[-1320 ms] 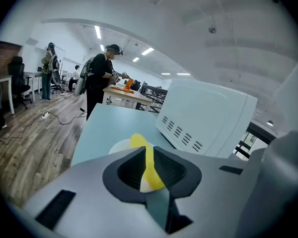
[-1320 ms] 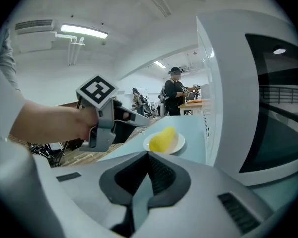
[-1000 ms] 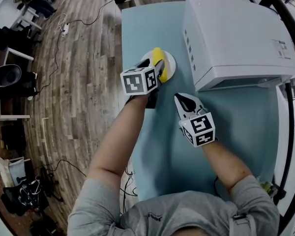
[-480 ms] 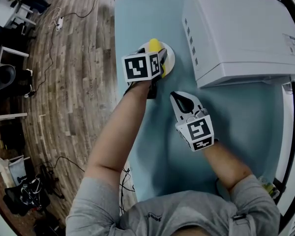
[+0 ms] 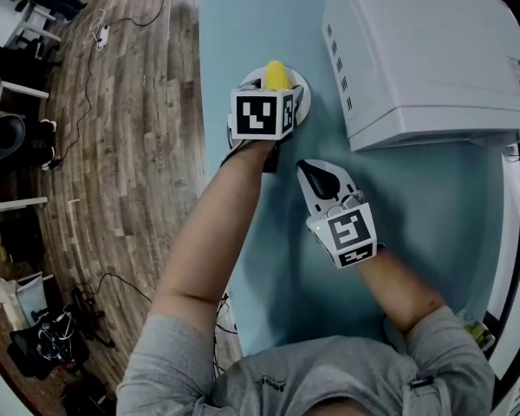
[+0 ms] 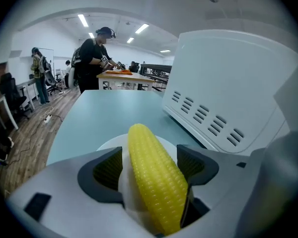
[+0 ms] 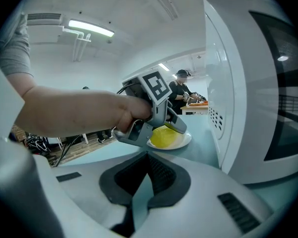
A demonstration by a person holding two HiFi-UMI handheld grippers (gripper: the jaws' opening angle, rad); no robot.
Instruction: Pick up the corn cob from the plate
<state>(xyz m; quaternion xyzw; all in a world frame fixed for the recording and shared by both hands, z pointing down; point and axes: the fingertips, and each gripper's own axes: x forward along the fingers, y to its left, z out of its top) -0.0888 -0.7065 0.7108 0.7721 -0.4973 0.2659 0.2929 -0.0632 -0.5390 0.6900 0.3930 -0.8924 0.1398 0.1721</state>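
A yellow corn cob (image 5: pixel 276 74) (image 6: pixel 151 182) lies on a small white plate (image 5: pixel 302 102) (image 6: pixel 108 146) on the pale blue table (image 5: pixel 243 24). My left gripper (image 5: pixel 275 88) (image 6: pixel 149 166) points steeply down over the plate. Its jaws have just been opening and now stand wide on either side of the cob, with a gap showing at the left pad (image 6: pixel 108 168). In the right gripper view the cob (image 7: pixel 165 137) rests on the plate (image 7: pixel 185 142) under the left gripper (image 7: pixel 173 124). My right gripper (image 5: pixel 317 174) (image 7: pixel 148 175) hovers shut and empty nearer me.
A large white appliance (image 5: pixel 425 50) (image 6: pixel 228 93) (image 7: pixel 248 93) stands on the table right of the plate. The table's left edge runs just left of the plate, with wooden floor (image 5: pixel 113 146) below. People work at a far table (image 6: pixel 120 73).
The left gripper has slid forward and down over the plate, so the cob now lies between its jaws, which stand wider. The right gripper has hardly moved.
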